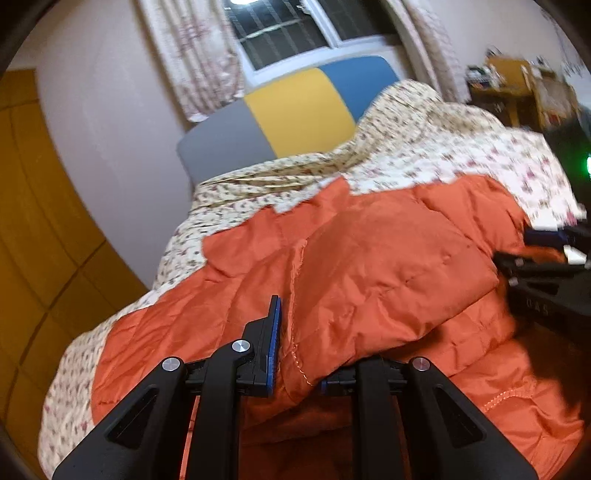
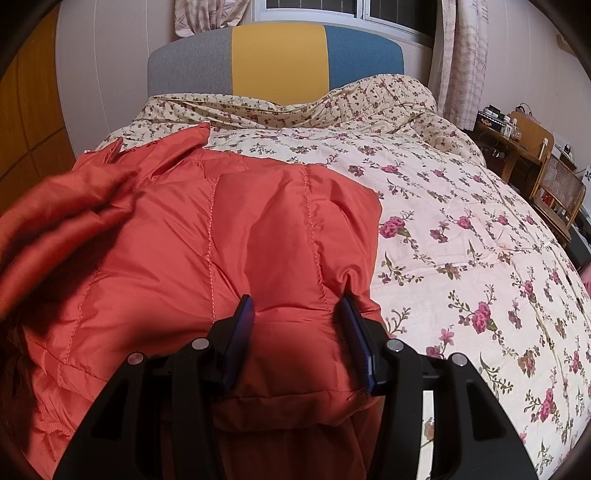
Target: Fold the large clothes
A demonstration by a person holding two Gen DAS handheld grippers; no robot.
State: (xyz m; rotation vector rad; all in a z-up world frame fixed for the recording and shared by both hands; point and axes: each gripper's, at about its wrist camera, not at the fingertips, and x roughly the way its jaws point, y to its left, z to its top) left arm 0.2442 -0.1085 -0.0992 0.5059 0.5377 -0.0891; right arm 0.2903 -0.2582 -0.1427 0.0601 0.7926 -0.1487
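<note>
Bed (image 2: 461, 206) first: floral quilt fills everything ahead of and to the right of my right tongs (image 2: 299, 306), with a grey, yellow and blue headboard (image 2: 277, 62) at the far end under a window (image 1: 288, 33) with patterned curtains (image 2: 461, 66). Wooden chair (image 2: 554, 199) and cluttered desk (image 2: 509, 136) sit far off to the right of the right tongs. Orange wardrobe panels (image 1: 33, 221) run along the wall left of my left tongs (image 1: 295, 354).

Orange quilted jacket (image 2: 229, 251) lies on the quilt, spread ahead of both tongs and off to the left of the right pair. A blurred flap of it (image 2: 55, 221) hangs raised at the left edge of the right view.

Right tongs are clamped on a thick bunched fold of the jacket; both blue pads (image 2: 240, 332) press into the padding, jaws held partly apart by the bulk. In the left view they show at the far right edge (image 1: 546, 266), against the jacket.

Left tongs are clenched on a jacket edge: the left pad (image 1: 273, 343) stands against the fabric, the other finger is buried under the draped cloth, seam running just beside the pad. Left view is tilted and smeared.
</note>
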